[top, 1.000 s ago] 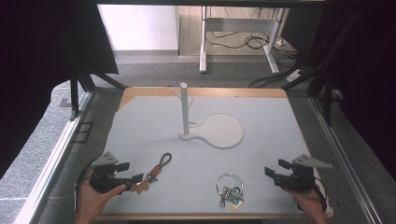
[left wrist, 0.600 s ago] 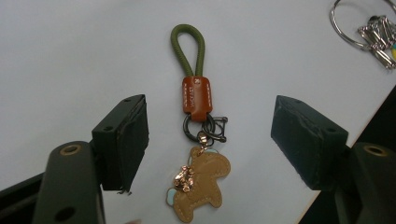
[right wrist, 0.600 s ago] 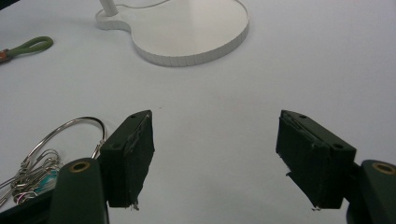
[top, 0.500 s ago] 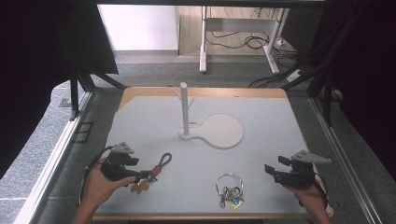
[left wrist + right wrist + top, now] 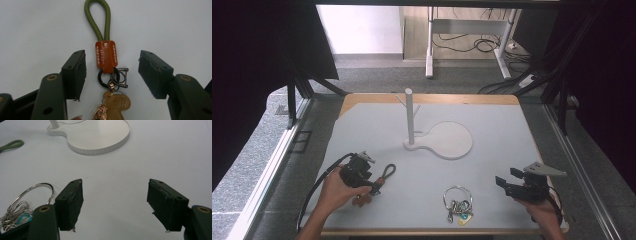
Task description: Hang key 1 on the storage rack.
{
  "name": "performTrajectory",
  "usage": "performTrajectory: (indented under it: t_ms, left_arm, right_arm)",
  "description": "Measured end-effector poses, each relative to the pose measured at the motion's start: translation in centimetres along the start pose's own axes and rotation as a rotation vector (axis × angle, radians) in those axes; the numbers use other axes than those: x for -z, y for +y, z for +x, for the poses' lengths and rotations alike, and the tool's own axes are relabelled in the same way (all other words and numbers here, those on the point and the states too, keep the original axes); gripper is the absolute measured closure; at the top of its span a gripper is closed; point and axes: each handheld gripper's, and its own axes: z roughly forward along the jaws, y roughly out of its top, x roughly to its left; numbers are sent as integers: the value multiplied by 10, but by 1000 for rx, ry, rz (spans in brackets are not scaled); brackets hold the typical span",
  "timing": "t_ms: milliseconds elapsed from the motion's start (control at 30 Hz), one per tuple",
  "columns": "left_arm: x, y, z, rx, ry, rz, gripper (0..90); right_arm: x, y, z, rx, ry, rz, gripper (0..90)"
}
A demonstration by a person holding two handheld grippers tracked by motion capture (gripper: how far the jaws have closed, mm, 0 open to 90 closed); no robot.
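A keychain with a green cord loop (image 5: 98, 20), an orange leather tab (image 5: 106, 56), metal rings and a tan leather charm (image 5: 115, 104) lies flat on the white table. My left gripper (image 5: 112, 72) straddles its tab and rings; the jaws have just been closing but stand apart from the keychain on both sides. From above, that gripper (image 5: 371, 186) sits over the keychain (image 5: 386, 173) at the front left. A silver ring of keys (image 5: 457, 202) lies front centre. My right gripper (image 5: 502, 184) rests open at the front right over bare table (image 5: 113, 202).
A white stand with a post (image 5: 410, 116) and a round base (image 5: 451, 140) sits mid-table. The key ring (image 5: 27, 200) lies left of my right jaws. The table's wooden front edge (image 5: 432, 232) runs just below both hands. Dark curtains flank both sides.
My left hand slid right along the front of the table to the keychain, and its jaws came around the tab. The right hand stayed put.
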Motion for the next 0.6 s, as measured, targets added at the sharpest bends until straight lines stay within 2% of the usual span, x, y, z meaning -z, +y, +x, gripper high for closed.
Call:
performTrajectory:
  t_ms: [600]
  left_arm:
    - [-27,11,0,-11,34,98,519]
  right_arm:
    - [-5,-2,2,-1,-15,21,304]
